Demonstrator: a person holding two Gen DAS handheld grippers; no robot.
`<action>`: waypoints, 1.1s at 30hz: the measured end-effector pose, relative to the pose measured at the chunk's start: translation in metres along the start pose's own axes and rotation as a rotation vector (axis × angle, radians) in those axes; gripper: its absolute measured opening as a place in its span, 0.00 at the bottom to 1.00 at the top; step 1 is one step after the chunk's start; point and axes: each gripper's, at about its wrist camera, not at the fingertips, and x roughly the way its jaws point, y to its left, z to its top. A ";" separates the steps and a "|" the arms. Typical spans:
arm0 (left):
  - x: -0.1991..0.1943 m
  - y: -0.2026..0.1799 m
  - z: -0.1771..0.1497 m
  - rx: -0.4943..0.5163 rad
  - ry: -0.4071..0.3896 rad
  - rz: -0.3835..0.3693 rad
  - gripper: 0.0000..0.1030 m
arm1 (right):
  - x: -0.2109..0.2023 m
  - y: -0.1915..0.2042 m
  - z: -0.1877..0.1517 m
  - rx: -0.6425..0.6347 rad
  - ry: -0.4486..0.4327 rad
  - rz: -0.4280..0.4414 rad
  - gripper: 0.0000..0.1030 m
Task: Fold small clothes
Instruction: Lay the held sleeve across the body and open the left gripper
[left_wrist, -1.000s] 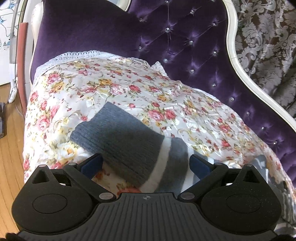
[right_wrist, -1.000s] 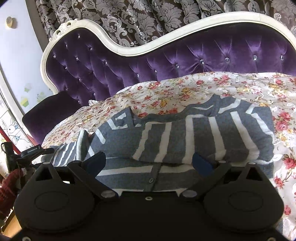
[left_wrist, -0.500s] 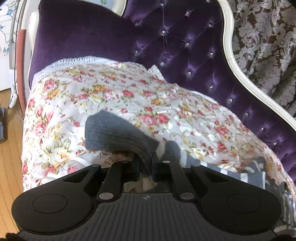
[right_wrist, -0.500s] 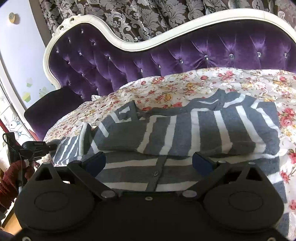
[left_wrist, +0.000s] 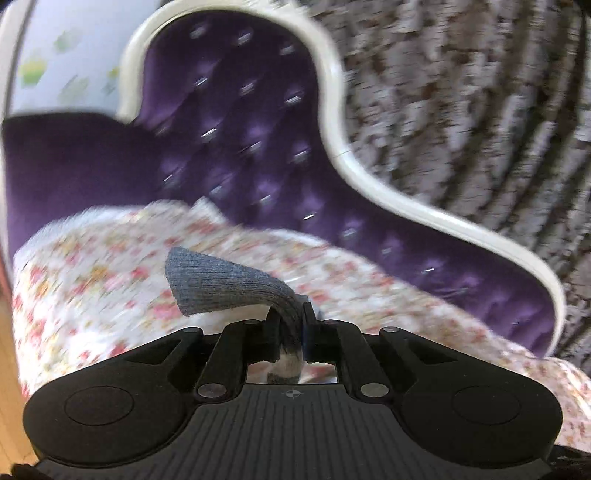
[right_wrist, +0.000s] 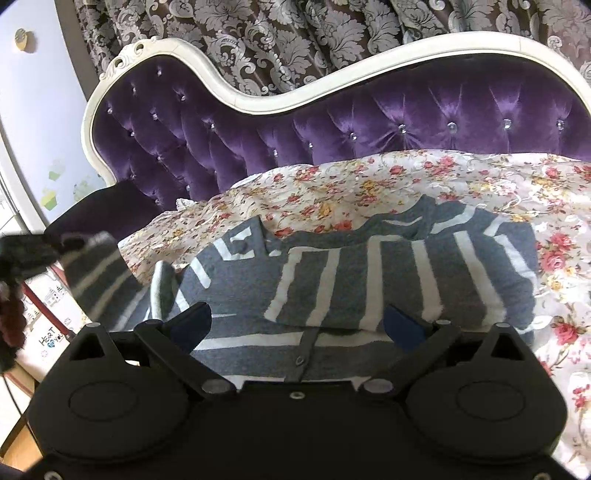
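A grey cardigan with white stripes (right_wrist: 388, 280) lies on the floral sheet (right_wrist: 351, 184), its right sleeve folded across the body. My left gripper (left_wrist: 290, 321) is shut on the grey cuff of the left sleeve (left_wrist: 221, 284) and holds it lifted above the sheet. In the right wrist view the left gripper (right_wrist: 22, 254) shows blurred at far left with the raised striped sleeve (right_wrist: 96, 273) hanging from it. My right gripper (right_wrist: 297, 326) is open and empty, just above the cardigan's button placket near its front edge.
The purple tufted sofa back (right_wrist: 332, 122) with a white frame (right_wrist: 229, 96) rises behind the sheet. Patterned curtains (right_wrist: 295, 37) hang behind it. Wooden floor (left_wrist: 7, 332) and a printed box (right_wrist: 55, 325) are at the left.
My left gripper closed on the sleeve cuff, then lifted it off the sheet and swung it upward, blurring the view. My right gripper stayed open, edging slightly forward over the cardigan.
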 end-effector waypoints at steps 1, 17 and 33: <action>-0.002 -0.012 0.003 0.016 -0.007 -0.012 0.09 | -0.002 -0.002 0.001 0.005 -0.002 -0.005 0.97; 0.061 -0.211 -0.071 0.319 0.161 -0.137 0.17 | -0.038 -0.064 0.029 0.227 -0.080 -0.101 0.97; 0.023 -0.217 -0.143 0.419 0.299 -0.254 0.41 | -0.053 -0.094 0.035 0.311 -0.124 -0.154 0.97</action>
